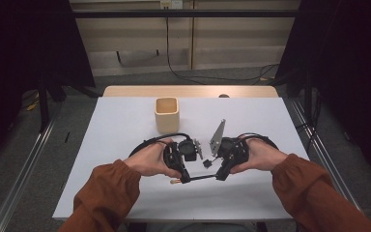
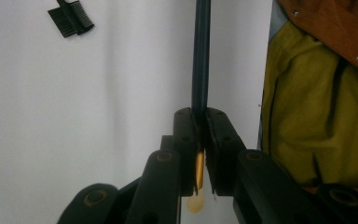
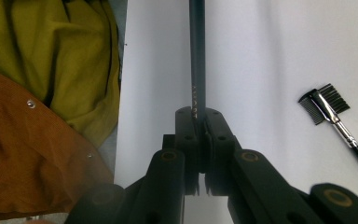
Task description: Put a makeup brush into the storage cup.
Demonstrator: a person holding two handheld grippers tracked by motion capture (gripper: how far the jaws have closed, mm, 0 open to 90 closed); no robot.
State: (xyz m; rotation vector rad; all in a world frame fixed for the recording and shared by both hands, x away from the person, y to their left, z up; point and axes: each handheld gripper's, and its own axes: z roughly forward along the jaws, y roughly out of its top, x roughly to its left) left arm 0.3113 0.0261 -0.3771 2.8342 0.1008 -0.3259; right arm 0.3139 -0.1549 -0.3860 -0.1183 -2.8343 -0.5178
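Note:
A thin dark stick (image 1: 200, 177) with a tan end hangs level just above the white table (image 1: 121, 130) near its front edge, held at both ends. My left gripper (image 1: 183, 179) is shut on the tan end; in the left gripper view (image 2: 200, 114) the dark stick (image 2: 201, 56) runs away from the closed jaws, with a gold tip behind them. My right gripper (image 1: 221, 176) is shut on the other end; in the right gripper view (image 3: 198, 112) the stick (image 3: 197, 56) shows small silver lettering. A small comb brush (image 1: 206, 163) (image 3: 326, 105) (image 2: 72, 18) lies on the table between the hands.
A beige square cup (image 1: 166, 114) stands upright toward the back middle of the table. A wooden table edge (image 1: 191, 91) lies behind the white top. The person's yellow clothing (image 2: 317, 116) and brown sleeve (image 3: 32, 158) are close to the table's near edge.

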